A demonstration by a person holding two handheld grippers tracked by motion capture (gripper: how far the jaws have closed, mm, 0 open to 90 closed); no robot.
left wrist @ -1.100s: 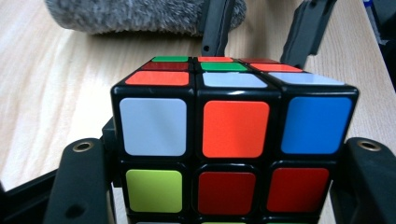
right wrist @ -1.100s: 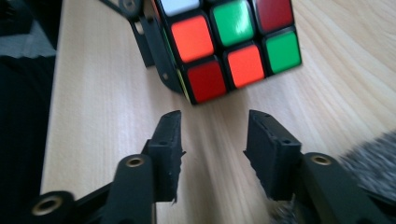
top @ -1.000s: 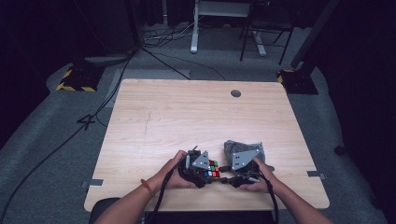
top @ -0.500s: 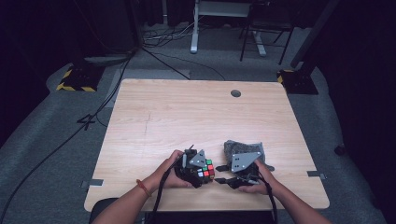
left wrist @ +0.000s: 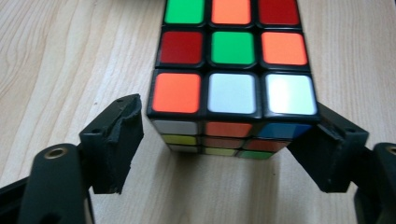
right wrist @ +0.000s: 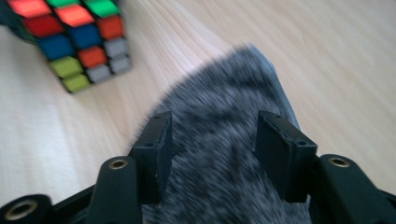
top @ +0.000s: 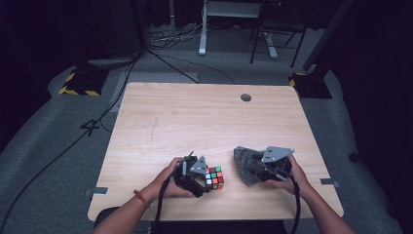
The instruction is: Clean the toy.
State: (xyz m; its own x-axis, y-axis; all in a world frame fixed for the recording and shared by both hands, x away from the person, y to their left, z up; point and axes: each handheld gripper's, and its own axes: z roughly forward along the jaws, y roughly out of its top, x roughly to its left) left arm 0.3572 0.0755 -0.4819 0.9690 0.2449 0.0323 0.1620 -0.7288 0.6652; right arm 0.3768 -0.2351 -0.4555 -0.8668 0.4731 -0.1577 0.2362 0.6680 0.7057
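A scrambled Rubik's cube [top: 215,177] stands on the wooden table [top: 195,117] near its front edge. My left gripper [top: 202,179] is at the cube's left side. In the left gripper view, my left gripper [left wrist: 226,112] is open with the cube [left wrist: 231,46] between its jaws; the left jaw stands clear of it, the right jaw is at its corner. To the right lies a grey furry cloth [top: 244,162]. My right gripper [top: 254,170] rests over it, and my right gripper [right wrist: 212,121] is open, with the cloth [right wrist: 233,70] under and between its jaws. The cube [right wrist: 70,37] is beyond it.
A round grommet hole [top: 246,97] sits near the table's far edge. Cables and stand legs lie on the floor behind the table. The person's forearms come in over the front edge.
My right gripper has drawn back from the cube to the right and now sits on the grey cloth. The cube has shifted slightly and stays by my left gripper.
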